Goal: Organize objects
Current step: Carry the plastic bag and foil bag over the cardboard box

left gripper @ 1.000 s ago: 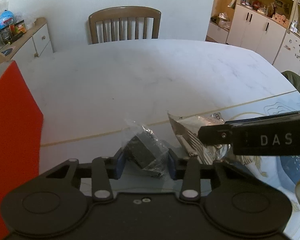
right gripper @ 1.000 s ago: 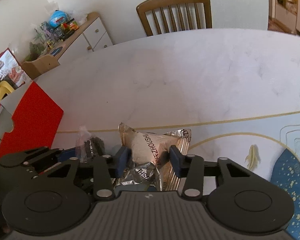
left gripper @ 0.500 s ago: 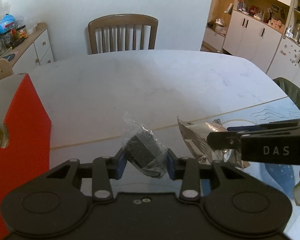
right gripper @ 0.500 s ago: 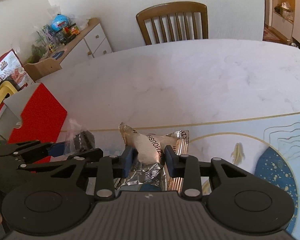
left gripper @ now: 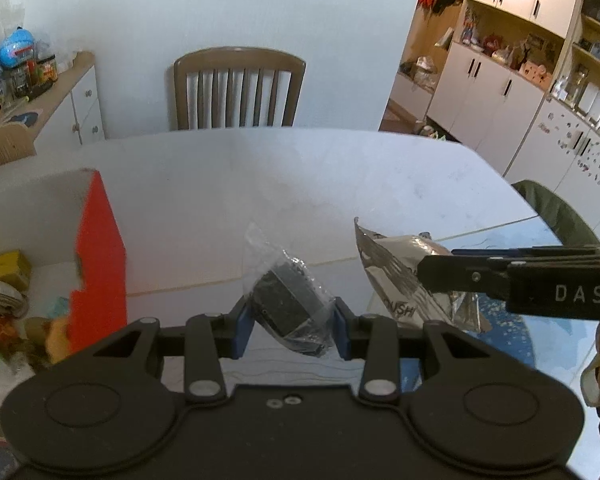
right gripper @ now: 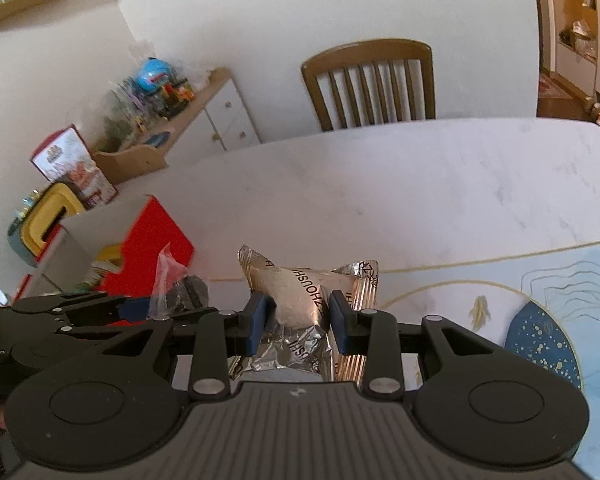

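My left gripper (left gripper: 288,330) is shut on a clear plastic packet with a black block inside (left gripper: 290,304), held above the white table. My right gripper (right gripper: 298,322) is shut on a silver foil snack packet (right gripper: 300,300), also lifted. In the left wrist view the foil packet (left gripper: 396,276) hangs to the right of the black packet, with the right gripper's arm reaching in from the right. The right wrist view shows the black packet (right gripper: 184,290) to the left. A red and white box (left gripper: 96,248) stands open at the left with several items inside.
The white marble table (left gripper: 300,184) stretches ahead, with a blue patterned mat (right gripper: 560,320) at the near right. A wooden chair (left gripper: 238,88) stands at the far side. A cluttered sideboard (right gripper: 204,120) lines the left wall. White cabinets (left gripper: 500,88) are at the right.
Both grippers have risen from the table with their packets. The right gripper's fingers have closed tighter on the foil packet. The box's inside has come into view at the left.
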The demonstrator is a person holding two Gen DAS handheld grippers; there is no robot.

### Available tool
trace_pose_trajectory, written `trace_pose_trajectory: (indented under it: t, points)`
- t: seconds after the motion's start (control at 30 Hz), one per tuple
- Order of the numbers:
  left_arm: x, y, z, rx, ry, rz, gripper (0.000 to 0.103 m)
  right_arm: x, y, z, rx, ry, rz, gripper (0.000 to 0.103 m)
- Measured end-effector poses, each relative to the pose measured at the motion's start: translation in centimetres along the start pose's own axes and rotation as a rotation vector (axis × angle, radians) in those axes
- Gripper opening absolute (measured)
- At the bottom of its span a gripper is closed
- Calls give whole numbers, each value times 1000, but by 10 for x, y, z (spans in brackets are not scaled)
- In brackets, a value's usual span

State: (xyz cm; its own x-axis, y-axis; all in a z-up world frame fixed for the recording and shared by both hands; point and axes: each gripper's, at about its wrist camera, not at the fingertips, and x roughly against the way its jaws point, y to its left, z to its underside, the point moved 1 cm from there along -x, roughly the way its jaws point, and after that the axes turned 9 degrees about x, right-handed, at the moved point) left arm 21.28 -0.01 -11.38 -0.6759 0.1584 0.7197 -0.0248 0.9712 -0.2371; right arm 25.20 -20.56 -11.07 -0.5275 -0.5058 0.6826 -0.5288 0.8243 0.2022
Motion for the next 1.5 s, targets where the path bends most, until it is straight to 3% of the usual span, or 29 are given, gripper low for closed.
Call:
trace_pose_trajectory:
  t: [0.47,0.87,1.5]
  points:
    - [66,27,-17,4,-57,-3,39,31,62,-29,67,-72,-72,33]
    - [110,89,-34,61,-99,-64,39,25,140,-55,152,-110,-160,33]
    - [104,196,-47,137,-55,-197,39,-34,216,-75,279,-51,-170,33]
